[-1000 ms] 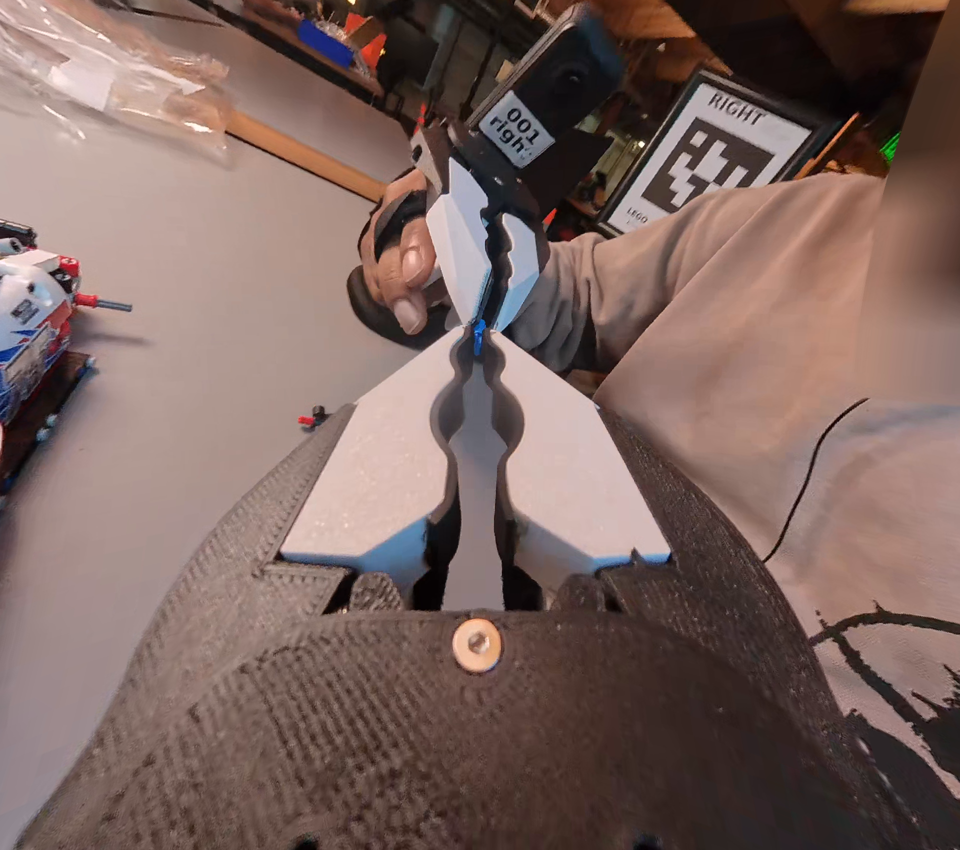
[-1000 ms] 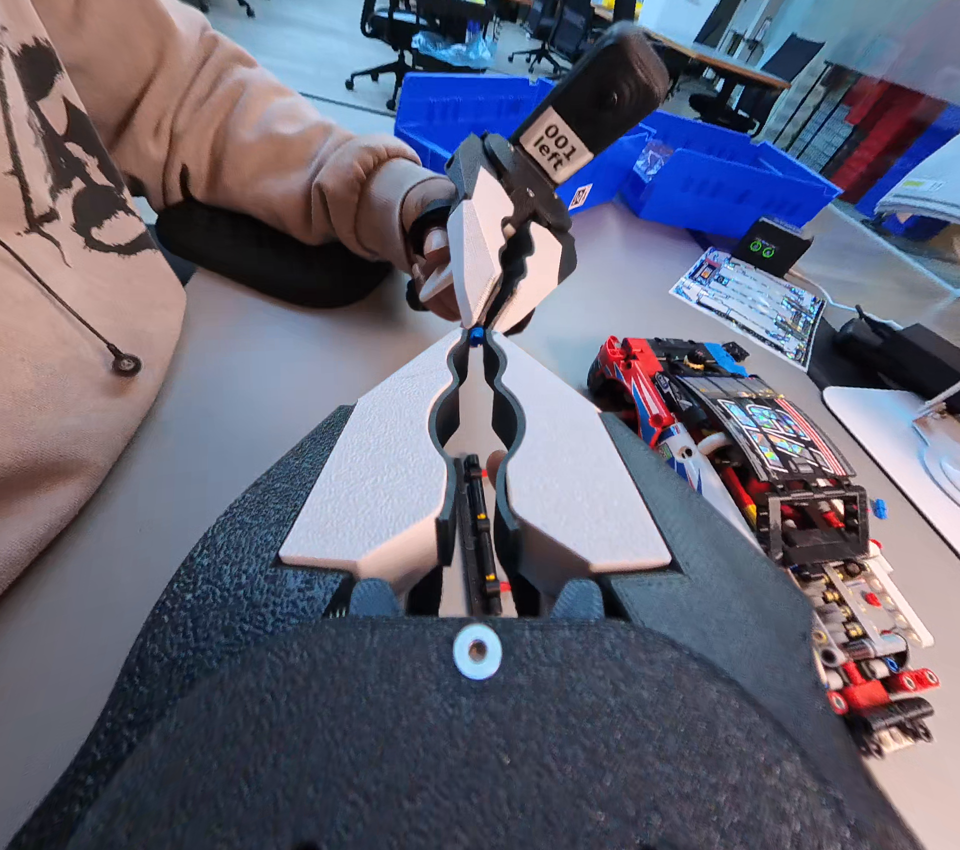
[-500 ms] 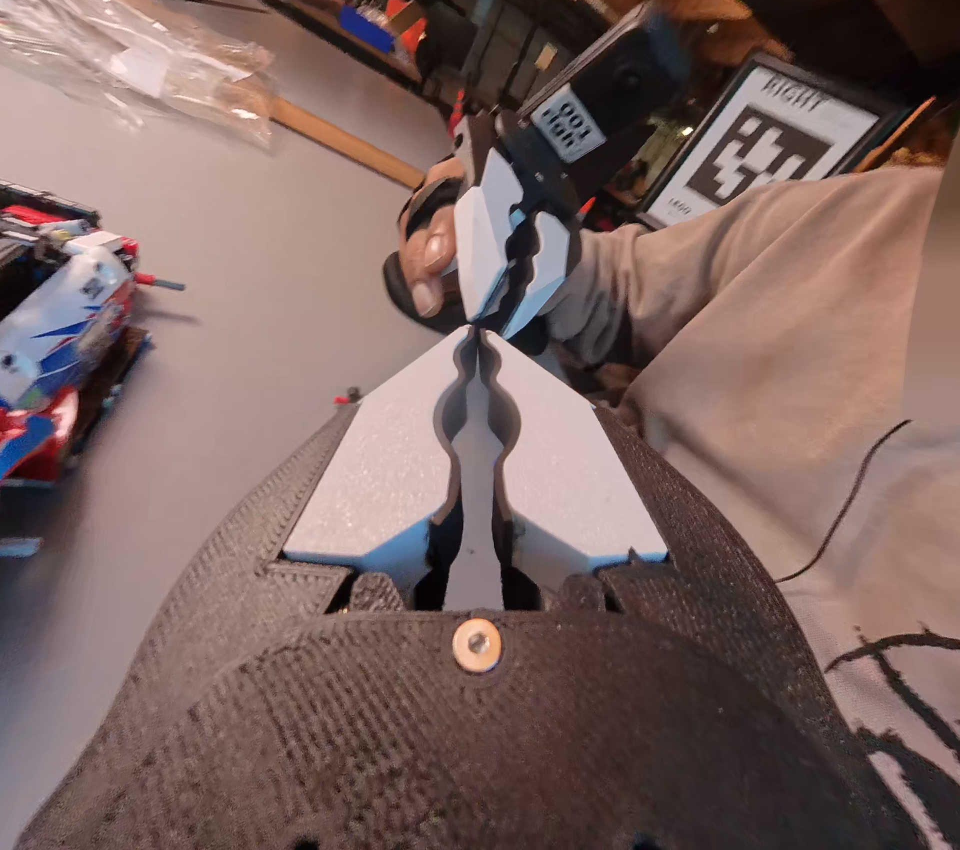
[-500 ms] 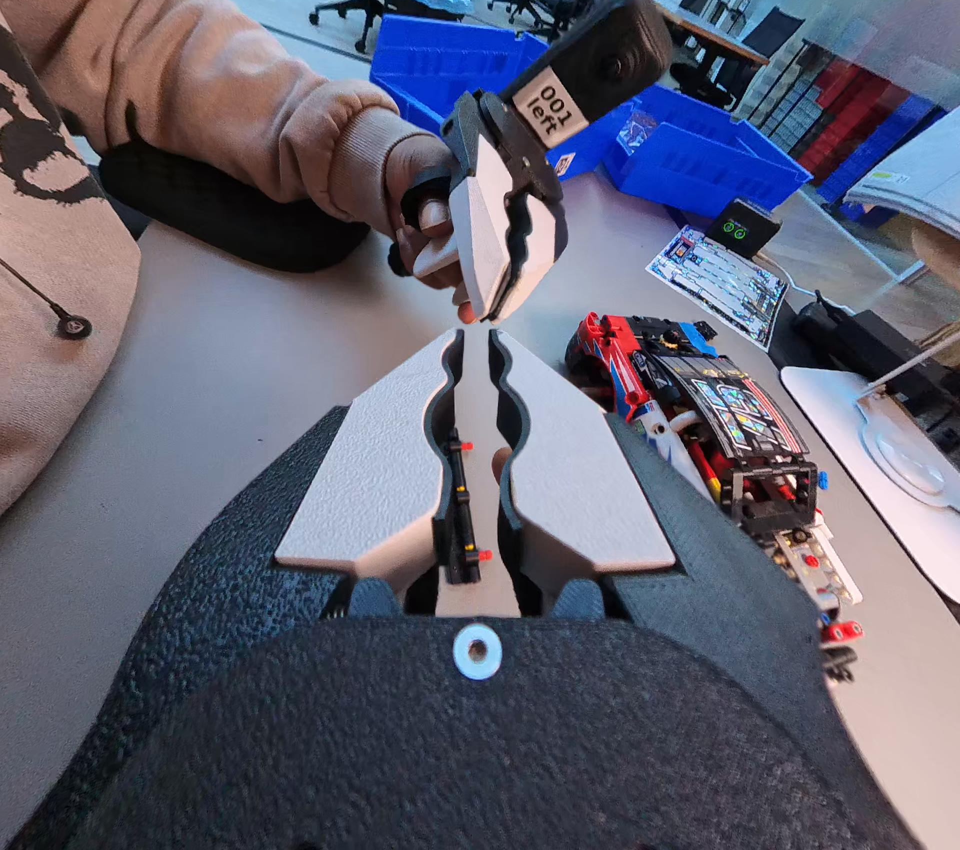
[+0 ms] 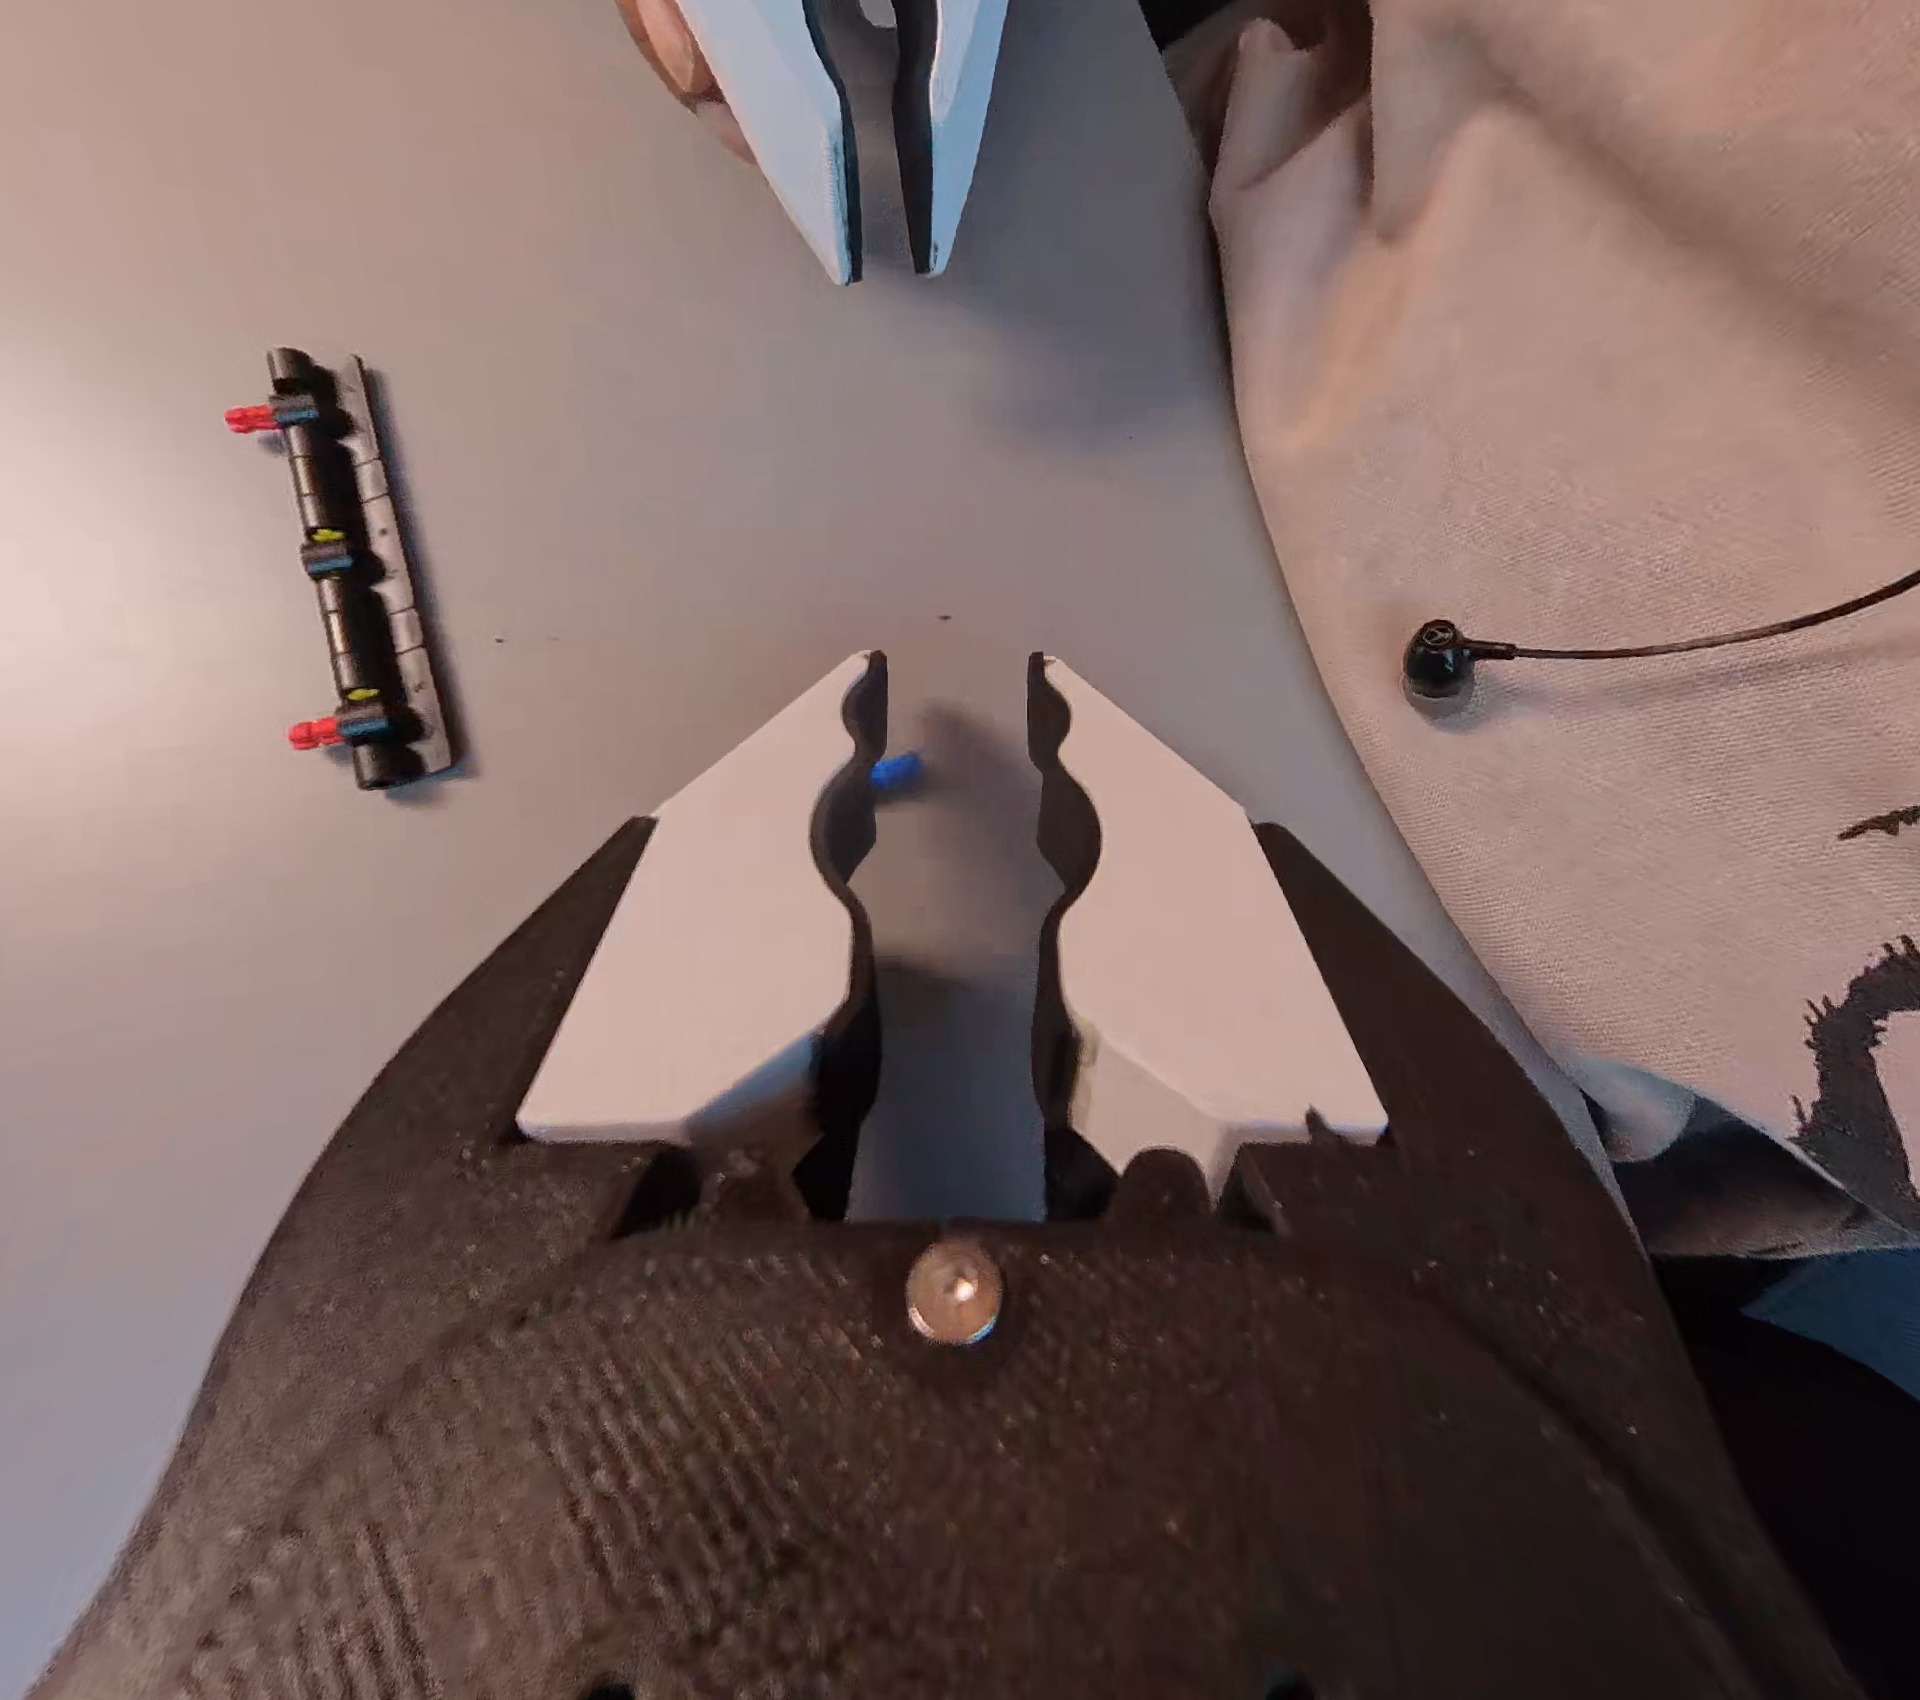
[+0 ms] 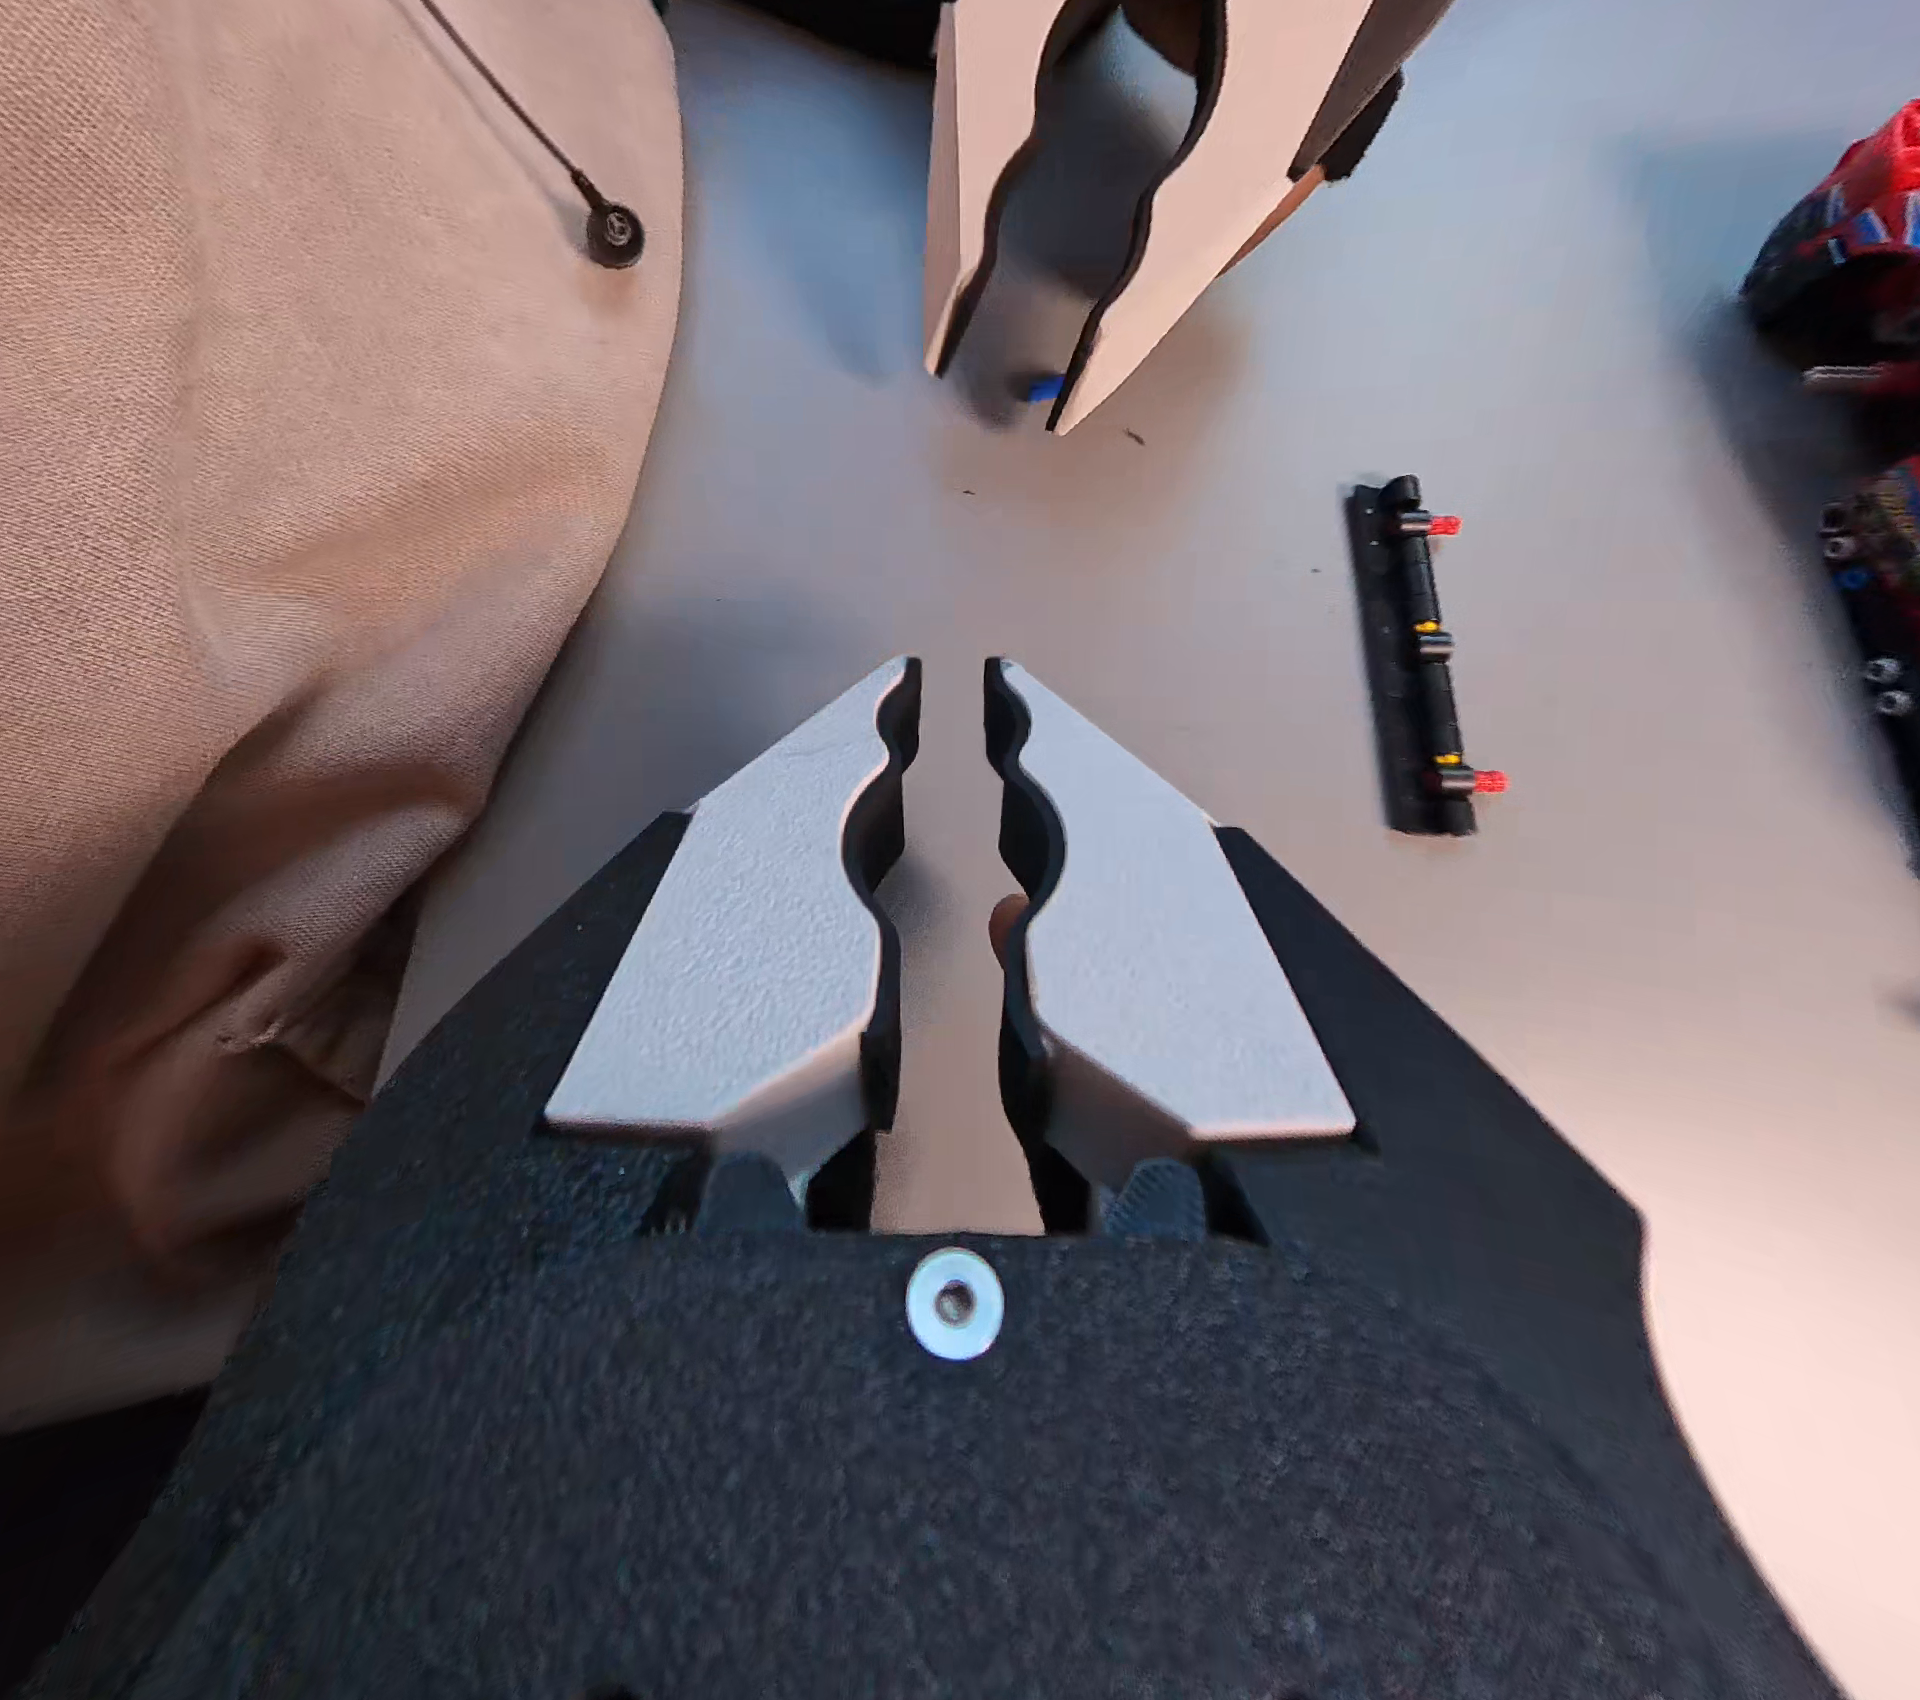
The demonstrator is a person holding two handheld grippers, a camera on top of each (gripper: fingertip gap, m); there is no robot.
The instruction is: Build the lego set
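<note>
A small blue pin [image 5: 896,770] lies on the grey table between the fingers of my left gripper [image 5: 956,663], close to its left finger. The left gripper is open, points down at the table and holds nothing. The pin also shows in the right wrist view [image 6: 1042,386], at the left gripper's [image 6: 997,398] tips. My right gripper [image 6: 953,663] is open by a narrow gap and empty. It faces the left gripper, tip to tip and a little apart, as the left wrist view [image 5: 888,274] shows. A black beam assembly [image 5: 353,570] with red and yellow pins lies loose on the table [image 6: 1418,663].
The red, white and blue lego car [image 6: 1860,248] sits at the right edge of the right wrist view. A person's beige hoodie [image 5: 1558,300] with a dark drawstring is close along the table's near edge. Across from one pair of fingers to the other is roughly 8 cm.
Both grippers have tipped down toward the table. The left gripper has opened, and the blue pin now lies on the table. The black beam, earlier between the right fingers, lies on the table.
</note>
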